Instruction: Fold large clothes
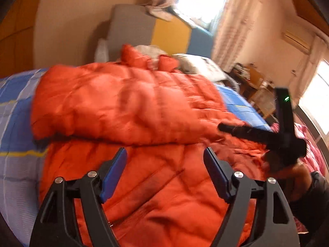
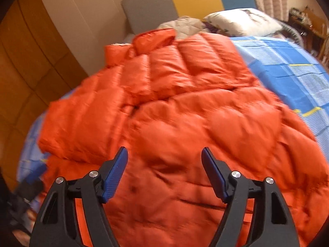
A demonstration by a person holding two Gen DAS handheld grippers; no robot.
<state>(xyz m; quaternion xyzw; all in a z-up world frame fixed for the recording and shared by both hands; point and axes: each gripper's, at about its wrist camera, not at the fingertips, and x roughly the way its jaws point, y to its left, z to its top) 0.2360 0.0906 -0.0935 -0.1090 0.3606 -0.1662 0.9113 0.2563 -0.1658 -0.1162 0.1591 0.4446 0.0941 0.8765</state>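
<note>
The left gripper (image 1: pixel 165 154) hangs over the orange down jacket (image 1: pixel 127 103) with its 2 blue-padded fingers (image 1: pixel 115 173) spread wide and nothing between them, tilted down toward the fabric without touching it. The right gripper (image 2: pixel 164 154) is likewise splayed apart and empty, angled down at the jacket's lower panel. In the left wrist view the right gripper (image 1: pixel 224 127) shows as a black tool reaching in from the right, with a green light on its upright part, gripped by a person's hand (image 1: pixel 292 175) in a dark sleeve near the right edge of the bed (image 1: pixel 18 94). The jacket lies spread across the middle of the bed on the blue checked sheet (image 2: pixel 287 61), 1 quilted section doubled over the rest toward the left side, its collar toward the head end. At the head end a white pillow (image 2: pixel 242 22) rests near the right corner, before a headboard (image 2: pixel 150 10) of grey, yellow and blue panels. No container shows in either view.
</note>
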